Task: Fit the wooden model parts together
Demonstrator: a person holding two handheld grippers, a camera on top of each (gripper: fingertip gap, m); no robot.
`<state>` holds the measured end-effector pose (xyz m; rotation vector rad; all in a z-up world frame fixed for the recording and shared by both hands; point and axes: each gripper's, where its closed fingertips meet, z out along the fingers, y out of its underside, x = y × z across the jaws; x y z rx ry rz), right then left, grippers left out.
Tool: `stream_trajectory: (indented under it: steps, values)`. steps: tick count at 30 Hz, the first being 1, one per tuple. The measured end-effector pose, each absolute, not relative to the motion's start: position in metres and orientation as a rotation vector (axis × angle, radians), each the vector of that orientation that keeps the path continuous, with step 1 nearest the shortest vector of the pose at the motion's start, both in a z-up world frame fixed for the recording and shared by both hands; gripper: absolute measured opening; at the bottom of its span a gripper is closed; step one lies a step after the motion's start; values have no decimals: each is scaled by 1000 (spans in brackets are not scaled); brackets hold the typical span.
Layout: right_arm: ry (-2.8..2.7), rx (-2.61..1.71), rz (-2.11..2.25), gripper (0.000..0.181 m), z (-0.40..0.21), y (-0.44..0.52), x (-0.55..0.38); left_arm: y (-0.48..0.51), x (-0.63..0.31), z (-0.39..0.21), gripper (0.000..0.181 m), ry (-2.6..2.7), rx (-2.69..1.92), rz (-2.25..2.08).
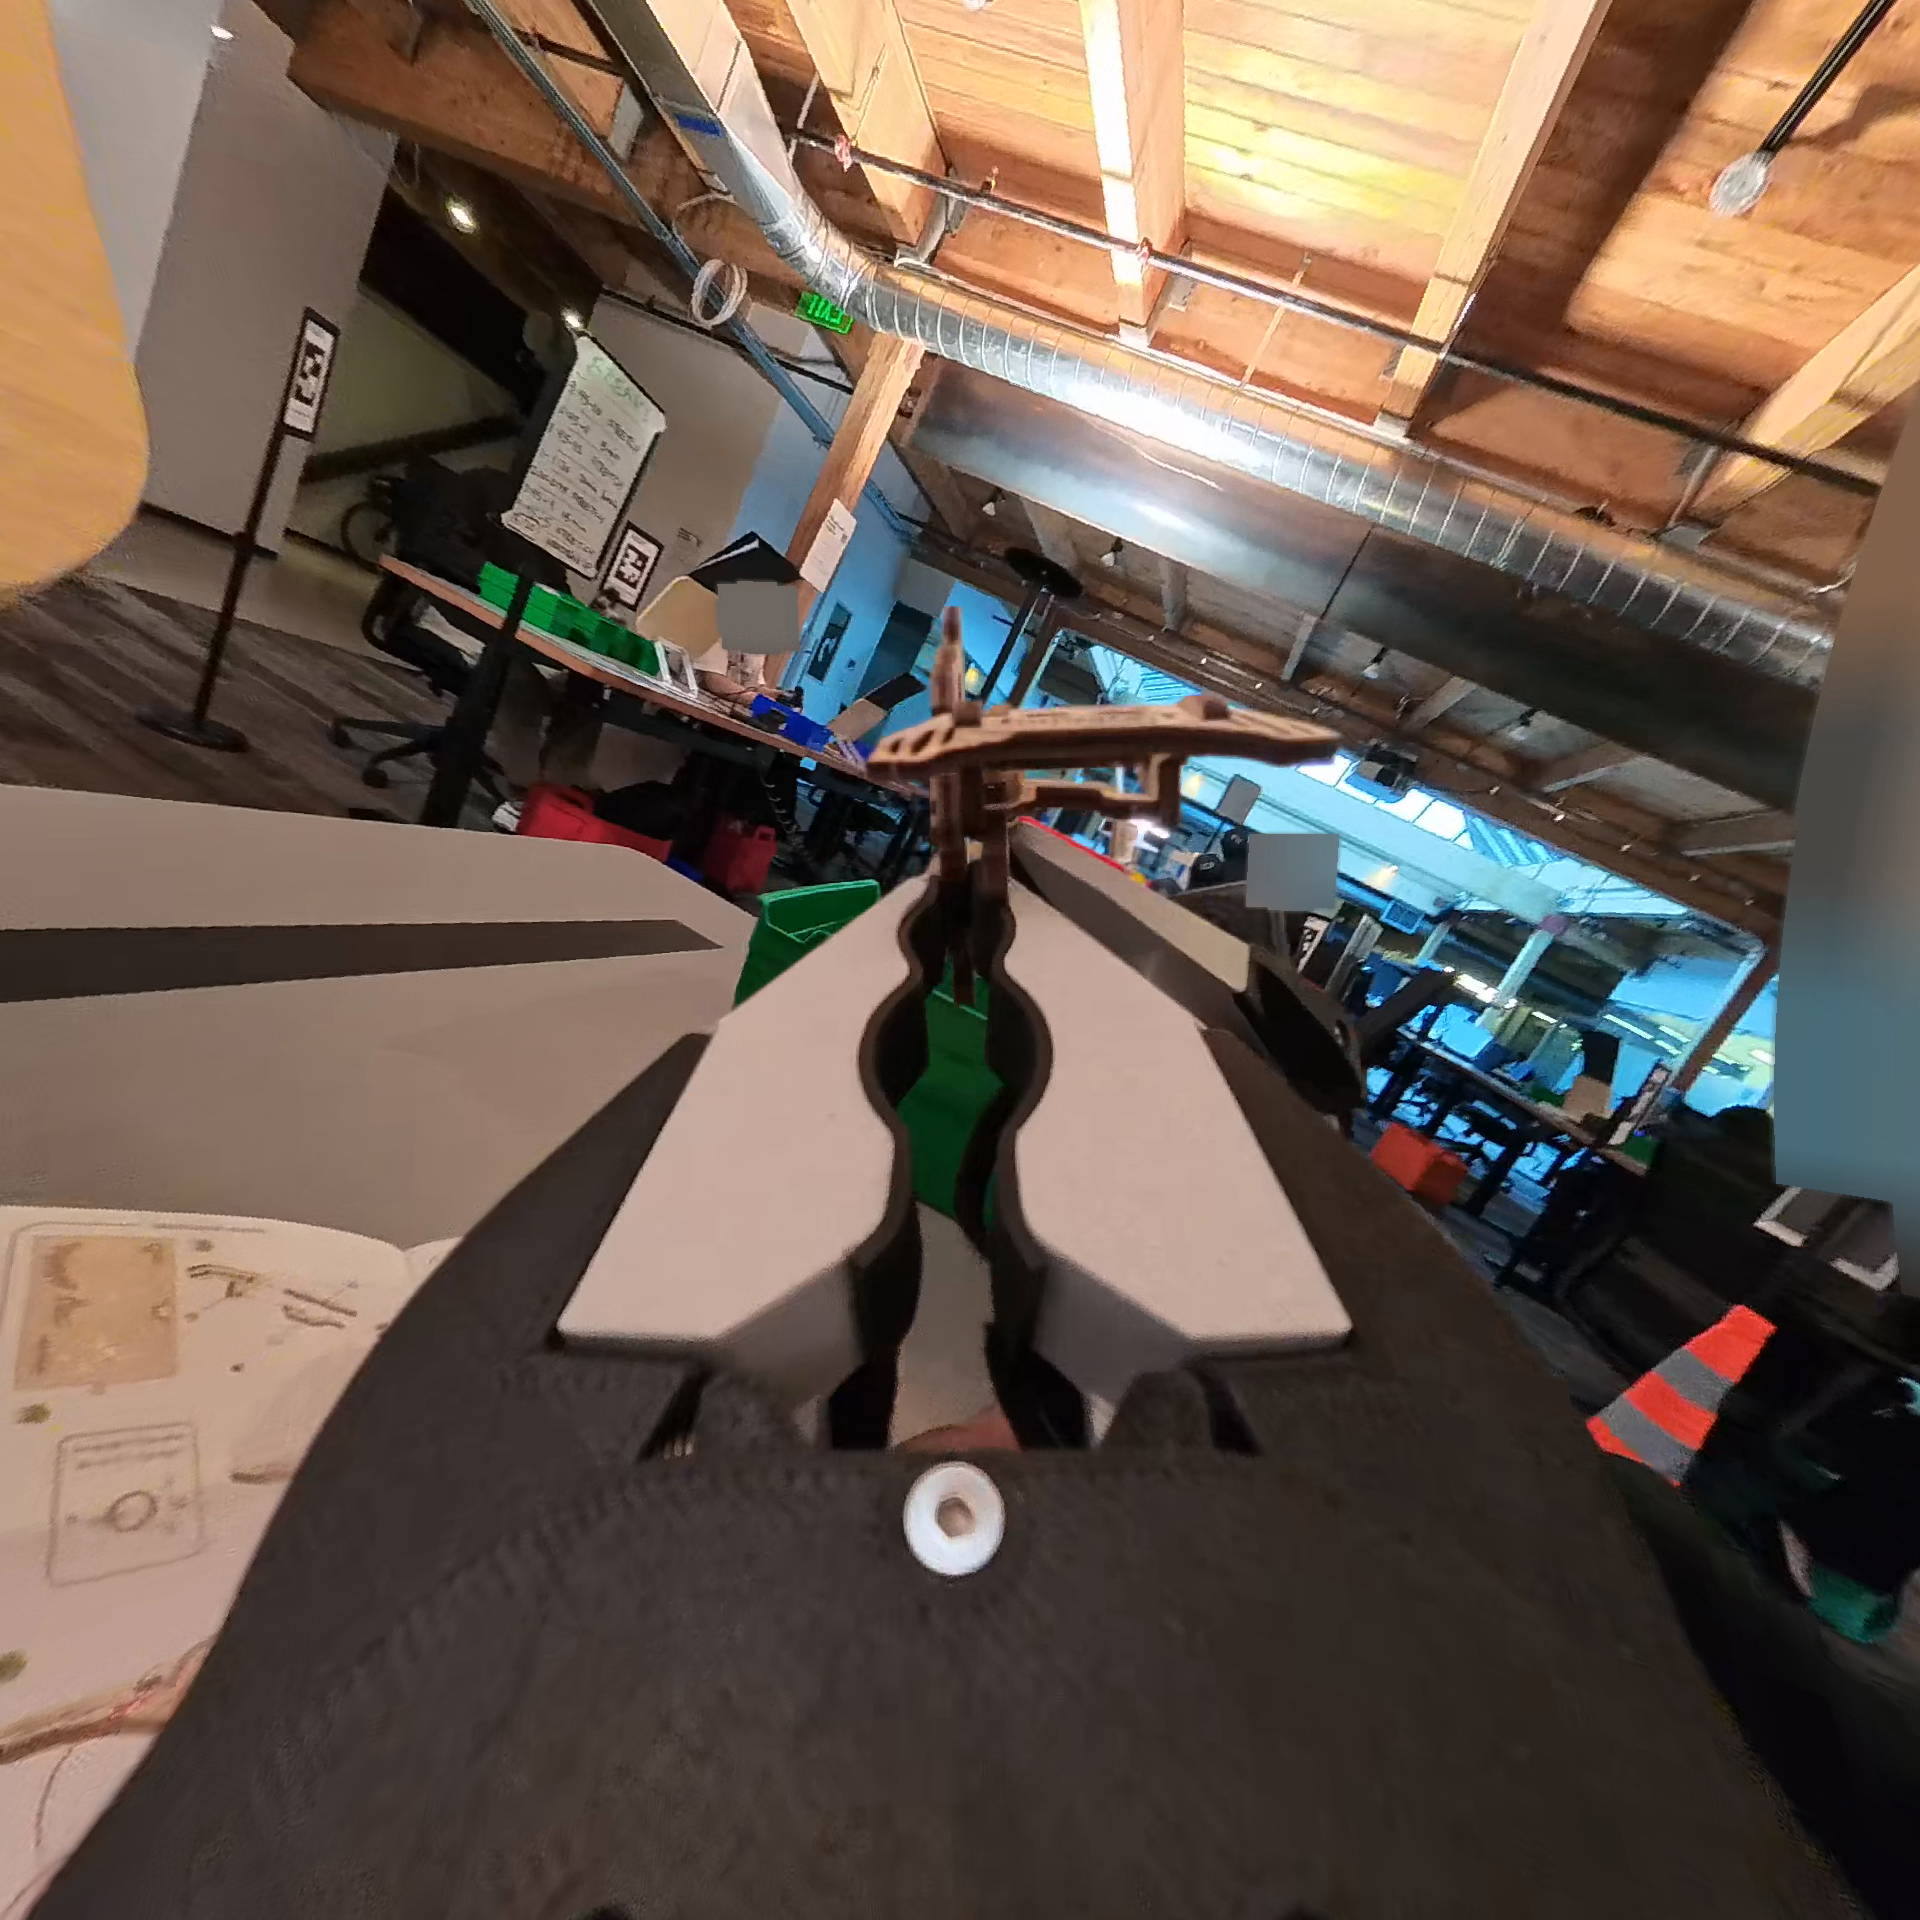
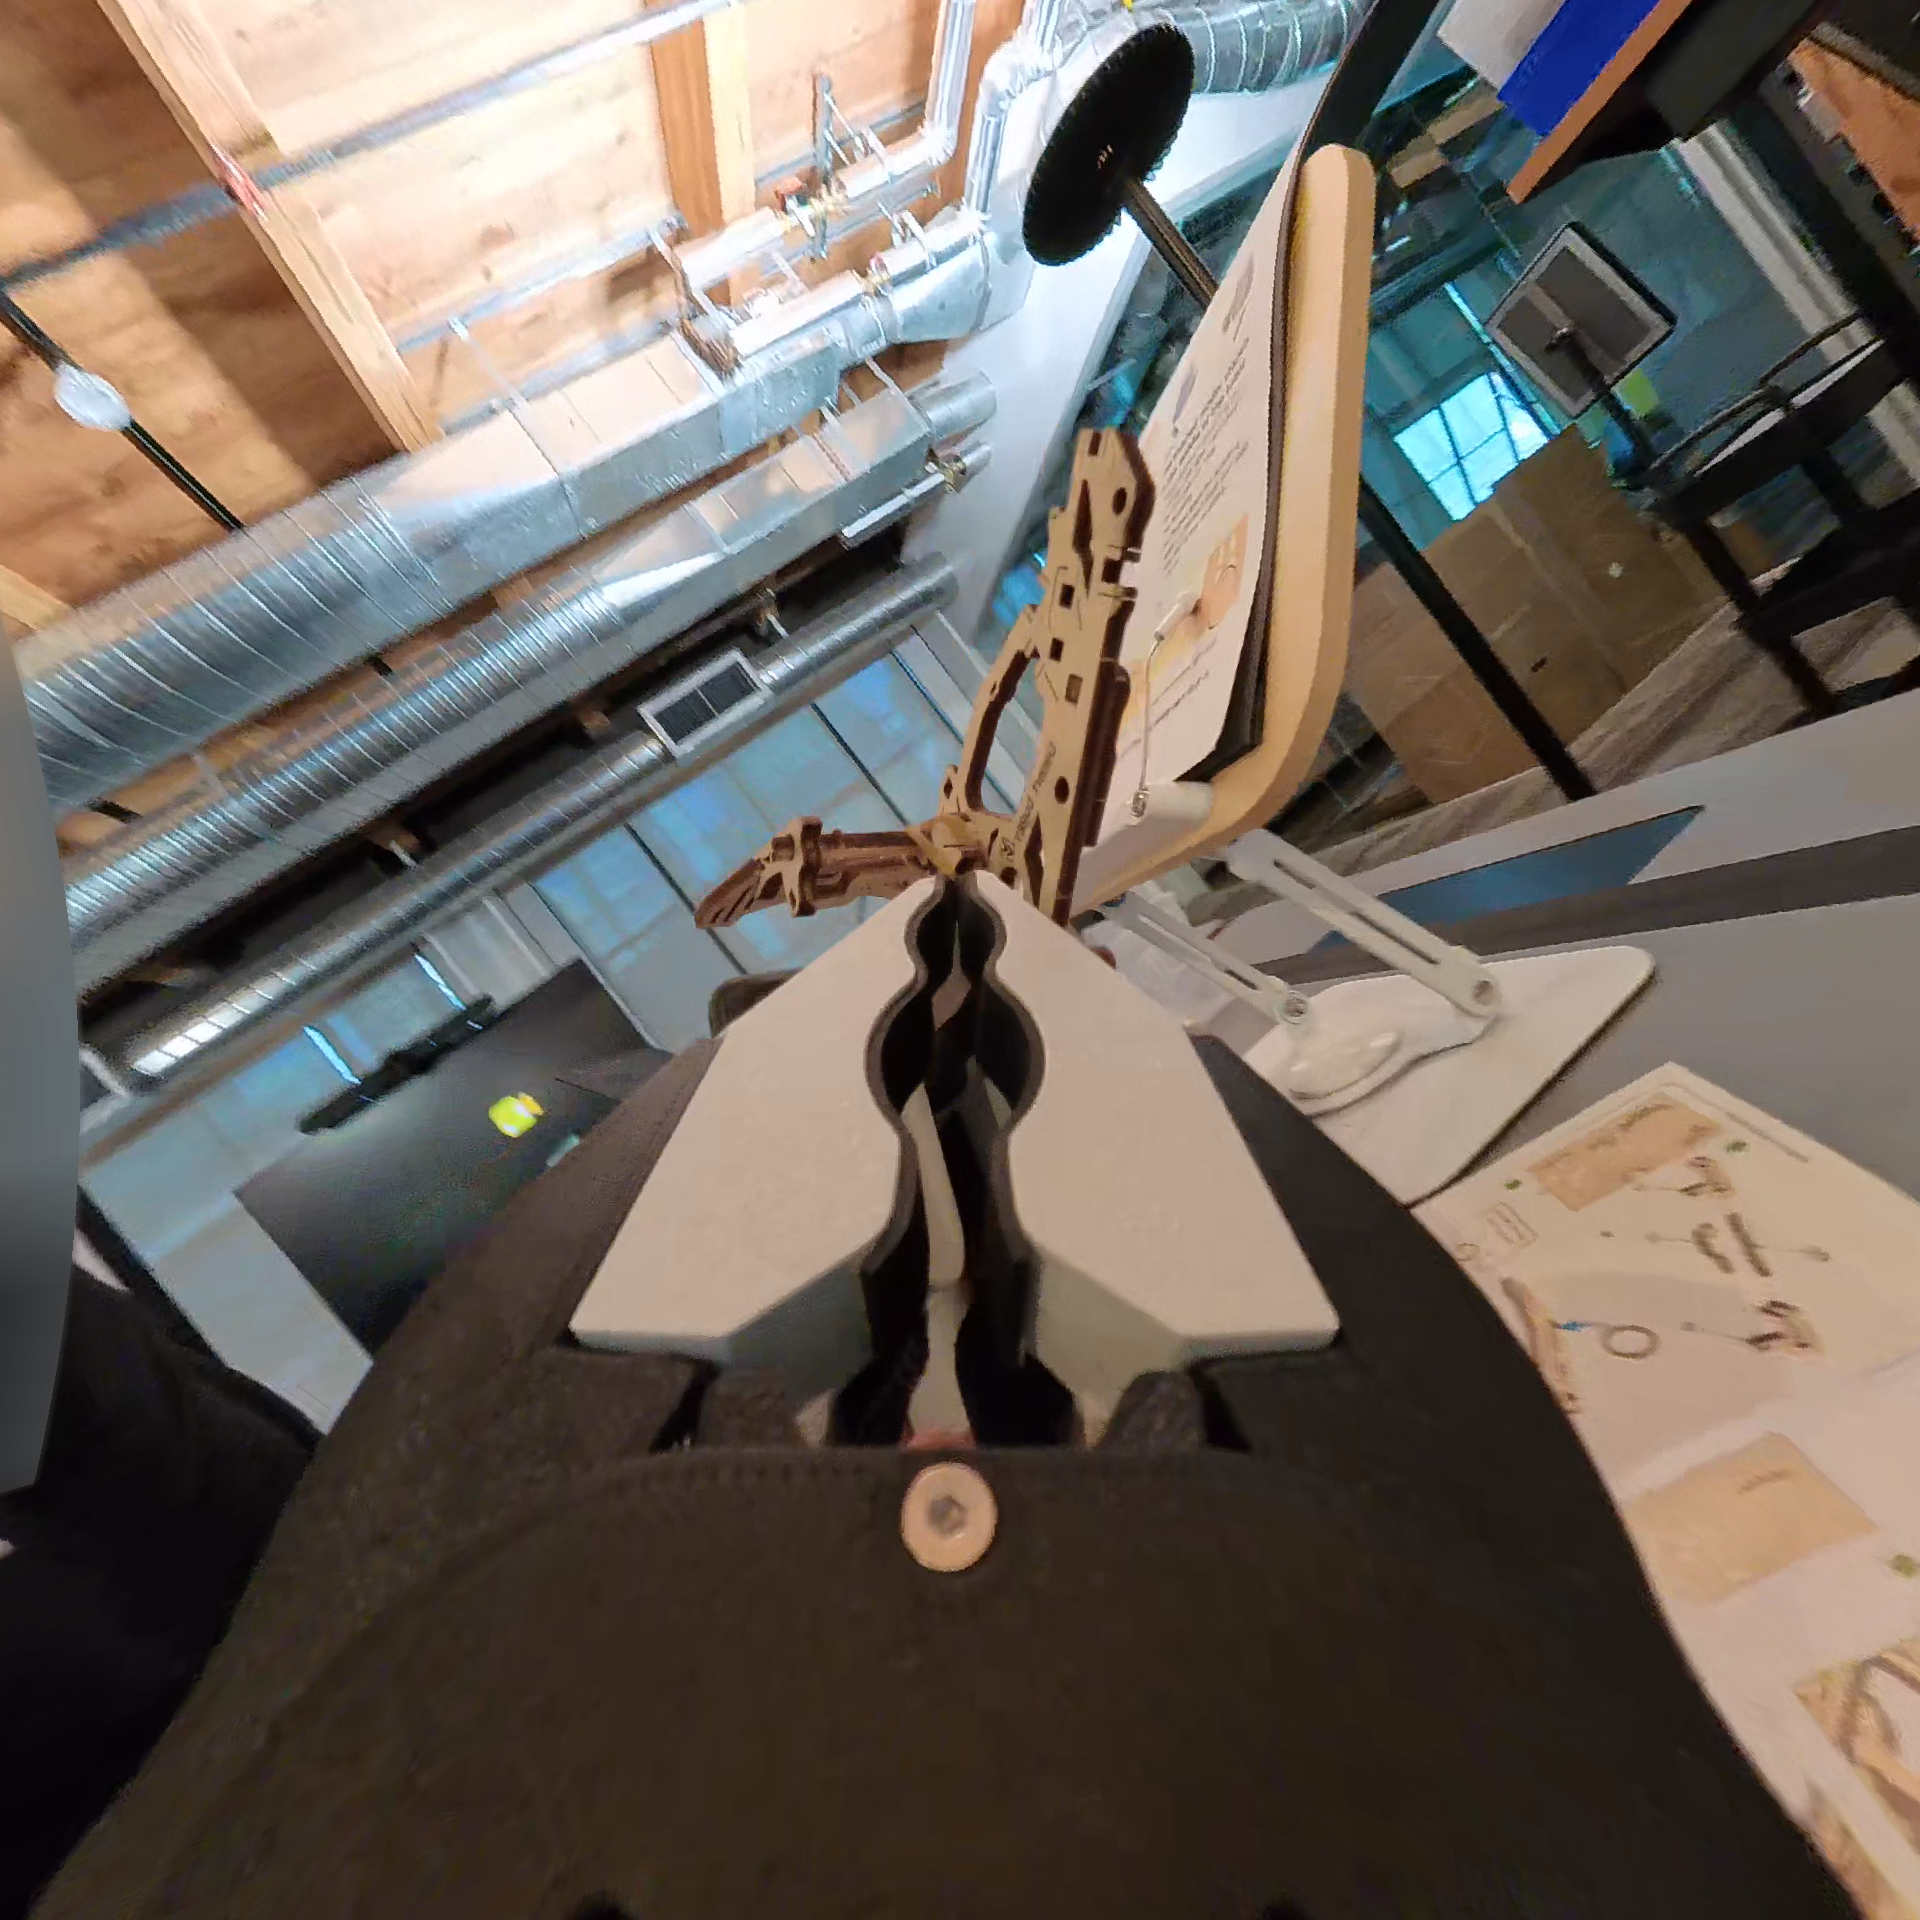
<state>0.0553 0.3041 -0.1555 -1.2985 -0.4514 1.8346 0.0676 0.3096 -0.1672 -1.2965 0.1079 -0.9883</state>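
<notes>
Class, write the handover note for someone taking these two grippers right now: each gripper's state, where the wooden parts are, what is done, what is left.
Left gripper: shut on a wooden model assembly, held up in the air by its lower stem.
Right gripper: shut on a flat wooden frame piece with a short arm joined at its base, also raised off the table.
Instruction sheets lie on the table; a booklet stand is behind.
Done: each gripper's pieces are already partly joined.
Left: whether the two held parts are one model cannot be told; check the fit against the sheets.
</notes>
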Motion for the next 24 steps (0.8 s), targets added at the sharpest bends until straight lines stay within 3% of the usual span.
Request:
stream_trajectory:
  steps: [17, 24]
  values:
    - [-786, -1377, 1357, 0, -154, 288, 47, 320, 73, -163, 2, 103, -1308, -1088]
    - [-747, -1376, 1377, 0, -151, 300, 66, 316, 78, -159, 1, 120, -1275, -1161]
